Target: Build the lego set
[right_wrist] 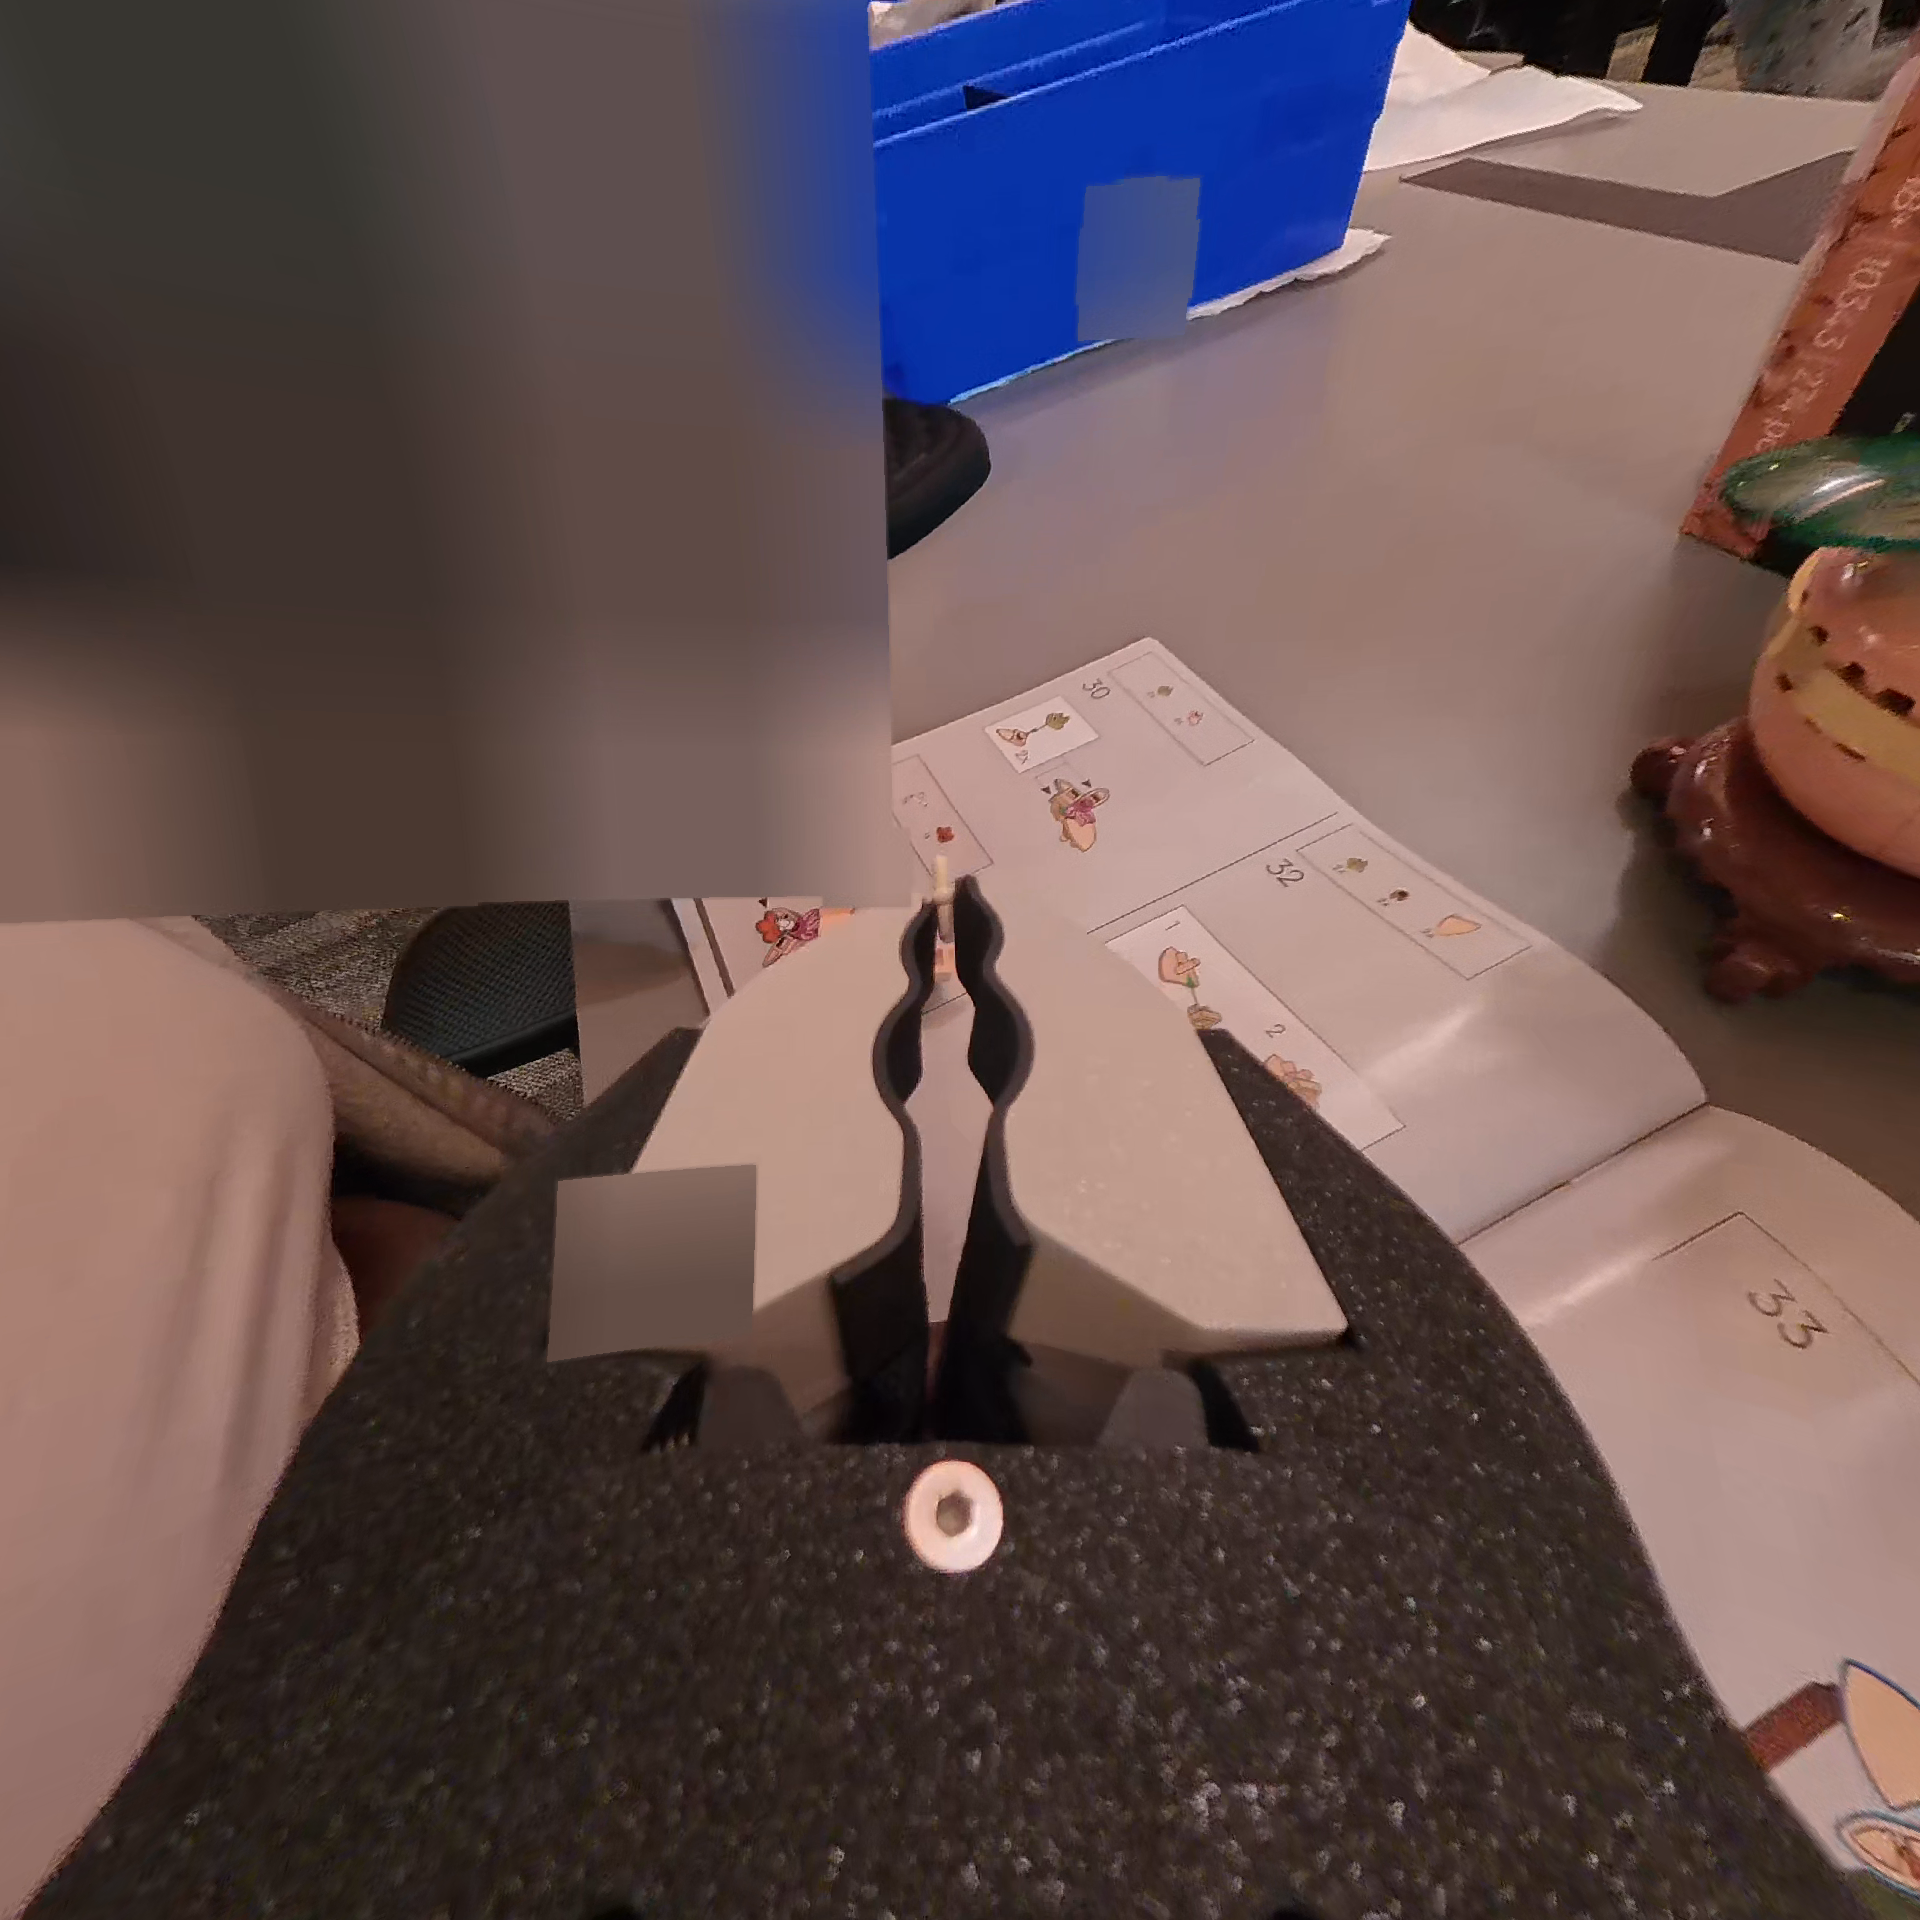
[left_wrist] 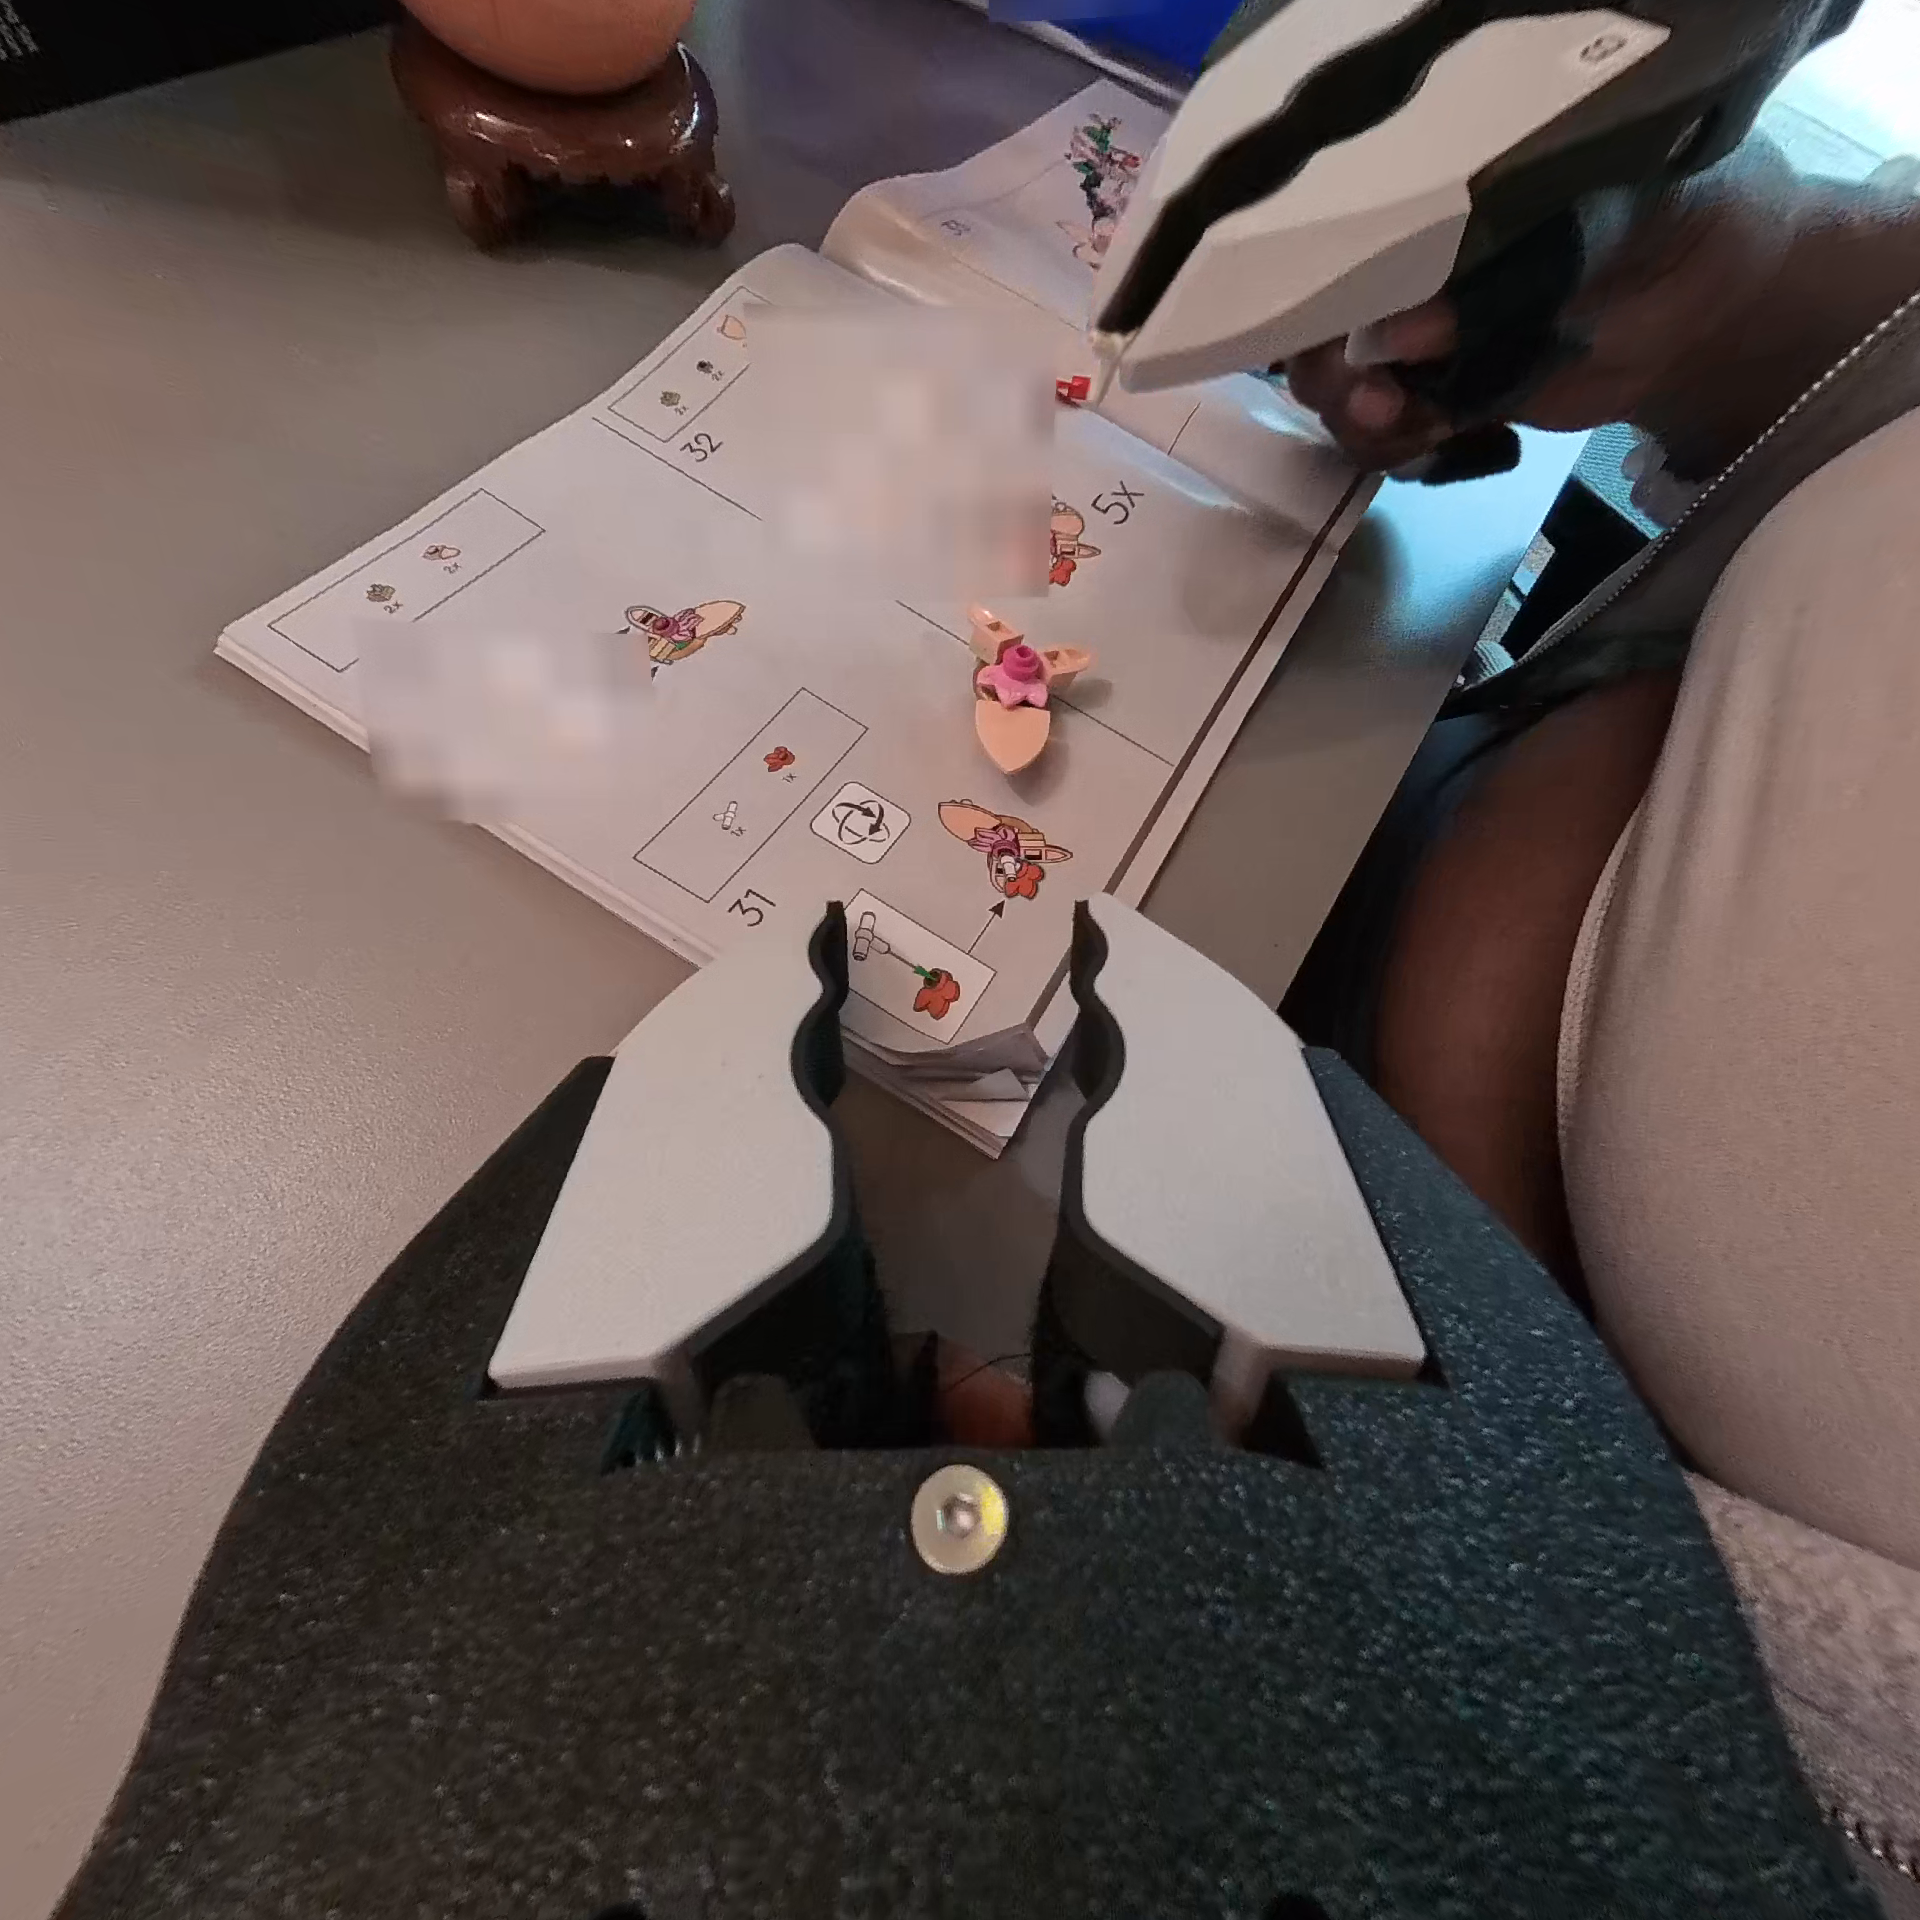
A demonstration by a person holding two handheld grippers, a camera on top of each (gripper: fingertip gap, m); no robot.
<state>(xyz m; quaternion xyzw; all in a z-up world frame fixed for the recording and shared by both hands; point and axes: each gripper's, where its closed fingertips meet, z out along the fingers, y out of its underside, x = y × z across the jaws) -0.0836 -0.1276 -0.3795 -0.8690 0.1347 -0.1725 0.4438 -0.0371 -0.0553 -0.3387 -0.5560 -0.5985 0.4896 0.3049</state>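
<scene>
**Bringing the small pin to the flower piece**

My right claw [right_wrist: 948,902] is clenching a small white pin [right_wrist: 941,875], which is pointing past the tips. The flower piece [left_wrist: 1021,694] is lying on the open booklet [left_wrist: 582,582] at the centre of the left view, its long petal toward my left claw [left_wrist: 956,935], which is nearer, released and holding nothing.

A grey table [left_wrist: 208,935] carries an open instruction booklet [left_wrist: 582,540] near its edge, a small pink-and-tan Lego flower [left_wrist: 1021,694] resting on the page. Beside it stands a dark wooden stand [left_wrist: 566,156] holding an ornament; a blue bin [right_wrist: 1122,187] sits farther back on white paper [right_wrist: 1496,99].
</scene>
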